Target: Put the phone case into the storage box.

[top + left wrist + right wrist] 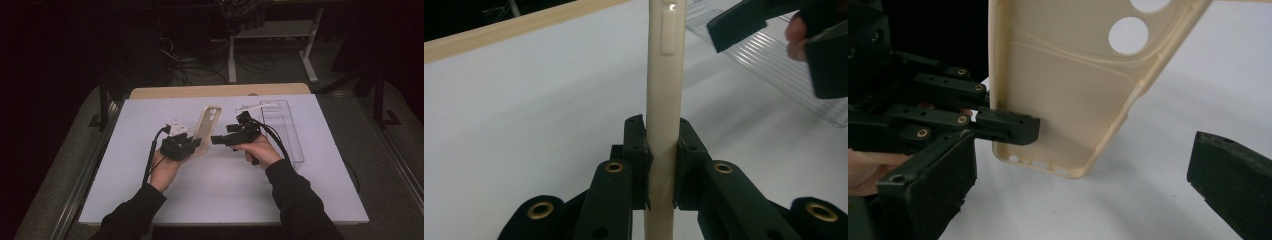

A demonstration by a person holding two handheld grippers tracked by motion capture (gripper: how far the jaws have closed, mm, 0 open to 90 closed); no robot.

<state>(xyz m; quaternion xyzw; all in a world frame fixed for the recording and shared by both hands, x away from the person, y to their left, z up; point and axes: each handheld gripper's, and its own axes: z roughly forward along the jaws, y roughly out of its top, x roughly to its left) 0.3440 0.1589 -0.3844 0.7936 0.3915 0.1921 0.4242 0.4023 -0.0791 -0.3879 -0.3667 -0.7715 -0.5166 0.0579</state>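
A cream phone case (207, 125) stands upright above the white table top (225, 195), held by its lower edge. My left gripper (196, 146) is shut on that edge; in the left gripper view the pads (638, 150) press both sides of the case (666, 75). My right gripper (218, 139) points left at the case with its jaws open. In the right gripper view its jaws (1080, 167) stand wide on either side of the case's (1063, 85) bottom corner without touching it, and the left gripper (1008, 125) clamps the case's rim.
A clear ribbed plastic tray (285, 125) lies to the right of the hands, with a white strip (252, 106) at its far left corner. A wooden board edge (220, 91) runs along the table's back. Table legs and cables stand on the floor beyond.
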